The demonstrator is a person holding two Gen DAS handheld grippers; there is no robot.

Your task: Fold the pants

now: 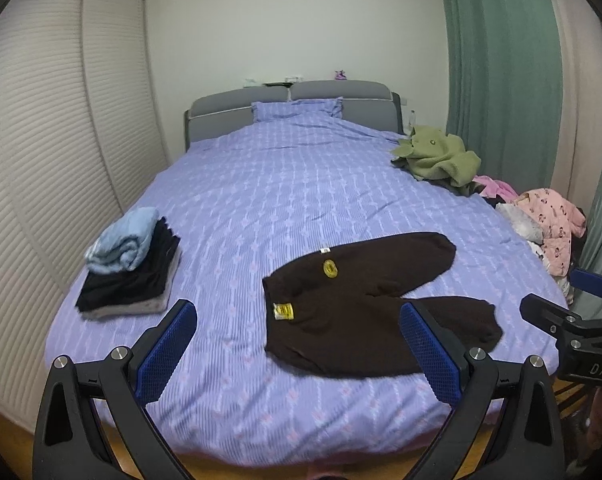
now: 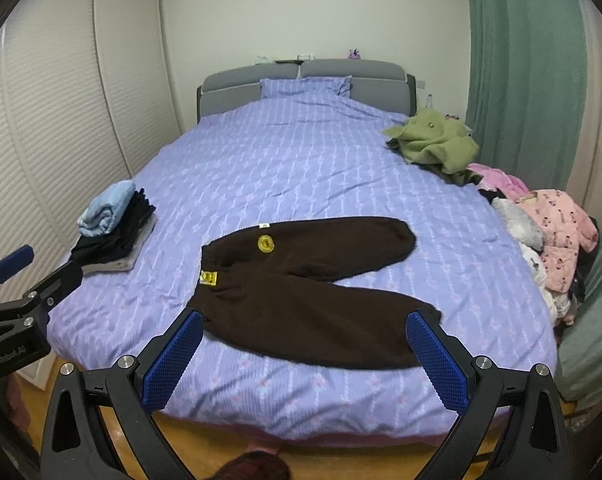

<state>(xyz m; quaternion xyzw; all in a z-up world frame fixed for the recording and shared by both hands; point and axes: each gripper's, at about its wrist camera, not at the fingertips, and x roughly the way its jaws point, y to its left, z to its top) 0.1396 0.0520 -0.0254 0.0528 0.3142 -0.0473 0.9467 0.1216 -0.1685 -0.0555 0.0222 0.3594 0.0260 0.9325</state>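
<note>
Dark brown pants [image 1: 365,304] lie spread flat on the purple bed cover [image 1: 285,184], waistband to the left with two yellow labels, legs splayed to the right. They also show in the right wrist view [image 2: 301,296]. My left gripper [image 1: 299,320] is open and empty, held above the foot of the bed just short of the pants. My right gripper [image 2: 305,330] is open and empty, over the near edge of the pants. The right gripper shows at the right edge of the left wrist view [image 1: 573,312]; the left gripper shows at the left edge of the right wrist view [image 2: 29,280].
A stack of folded clothes [image 1: 129,272] with a light blue item on top sits at the bed's left edge. A green garment [image 1: 437,156] and a heap of pink and white clothes [image 1: 549,228] lie along the right edge. A slatted wardrobe [image 1: 41,140] stands left, green curtains [image 1: 501,60] right.
</note>
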